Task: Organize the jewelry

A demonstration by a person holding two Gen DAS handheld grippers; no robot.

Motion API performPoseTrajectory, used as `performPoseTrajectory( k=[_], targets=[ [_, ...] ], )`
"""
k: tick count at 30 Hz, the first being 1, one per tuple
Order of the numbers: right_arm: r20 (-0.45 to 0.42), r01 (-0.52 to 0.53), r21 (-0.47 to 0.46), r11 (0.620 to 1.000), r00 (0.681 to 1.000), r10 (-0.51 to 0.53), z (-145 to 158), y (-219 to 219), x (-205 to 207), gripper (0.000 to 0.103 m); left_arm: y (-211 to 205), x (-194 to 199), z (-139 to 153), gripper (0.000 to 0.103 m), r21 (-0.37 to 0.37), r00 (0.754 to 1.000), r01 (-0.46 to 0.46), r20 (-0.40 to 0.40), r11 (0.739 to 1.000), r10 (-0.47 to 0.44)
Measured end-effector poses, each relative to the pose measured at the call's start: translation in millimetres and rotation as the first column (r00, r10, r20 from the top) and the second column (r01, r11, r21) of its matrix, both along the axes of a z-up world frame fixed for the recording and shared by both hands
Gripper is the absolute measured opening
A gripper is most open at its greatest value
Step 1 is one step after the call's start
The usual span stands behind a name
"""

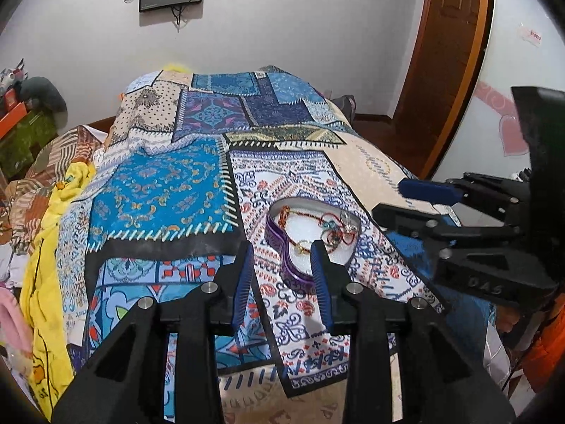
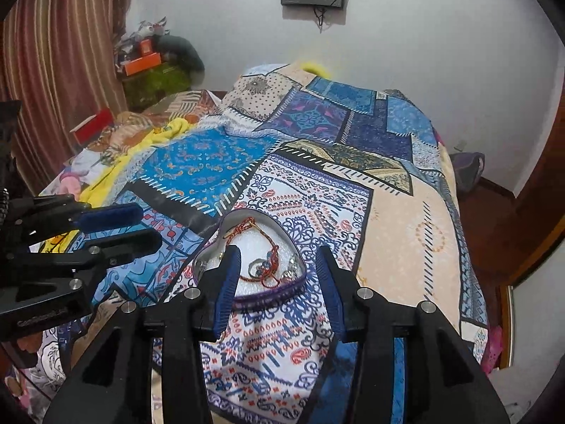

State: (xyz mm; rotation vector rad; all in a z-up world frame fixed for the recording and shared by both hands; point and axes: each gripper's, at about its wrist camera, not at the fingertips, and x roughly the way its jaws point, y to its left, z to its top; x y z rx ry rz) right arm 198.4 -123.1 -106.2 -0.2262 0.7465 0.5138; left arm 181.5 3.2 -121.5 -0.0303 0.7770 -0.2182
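Note:
A purple heart-shaped tin (image 1: 282,249) (image 2: 268,295) with a white lining lies on the patchwork bedspread. Inside it lie a red and orange braided bracelet (image 1: 300,215) (image 2: 270,251) and silver rings or charms (image 1: 344,221) (image 2: 256,266) tangled with cord. My left gripper (image 1: 282,251) is open and empty, its right finger at the tin's near rim. My right gripper (image 2: 277,258) is open and empty, its fingers straddling the tin's near end just above it. Each gripper shows in the other's view, the right (image 1: 423,190) and the left (image 2: 113,217).
The patchwork bedspread (image 1: 169,183) (image 2: 406,240) covers the bed. A yellow cloth (image 1: 46,282) (image 2: 106,176) and crumpled bedding lie at the left side. A wooden door (image 1: 448,53) stands to the right. Boxes (image 2: 144,56) are stacked by the striped curtain.

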Motion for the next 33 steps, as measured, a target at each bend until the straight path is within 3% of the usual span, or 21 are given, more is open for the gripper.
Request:
performPoseTrajectory(
  k=[8, 13, 21, 33],
  targets=[
    [-0.014, 0.024, 0.011, 1.000, 1.000, -0.024, -4, -15, -13, 0.040, -12, -6, -13, 0.032, -0.006, 0.998, 0.036, -0.056, 0.999, -0.037],
    [-0.039, 0.036, 0.011, 0.999, 0.999, -0.035, -10, -25, -19, 0.040, -26, -5, -26, 0.040, -0.001, 0.993, 0.077, -0.090, 0.997, -0.077],
    [-0.075, 0.066, 0.028, 0.997, 0.995, -0.064, -22, -40, -20, 0.040, -47, 5, -56, 0.040, -0.010, 0.971, 0.143, -0.193, 0.990, -0.143],
    [-0.115, 0.077, 0.028, 0.997, 0.991, -0.073, -36, -43, -20, 0.040, -59, 7, -69, 0.040, -0.005, 0.961, 0.184, -0.209, 0.983, -0.181]
  ],
)
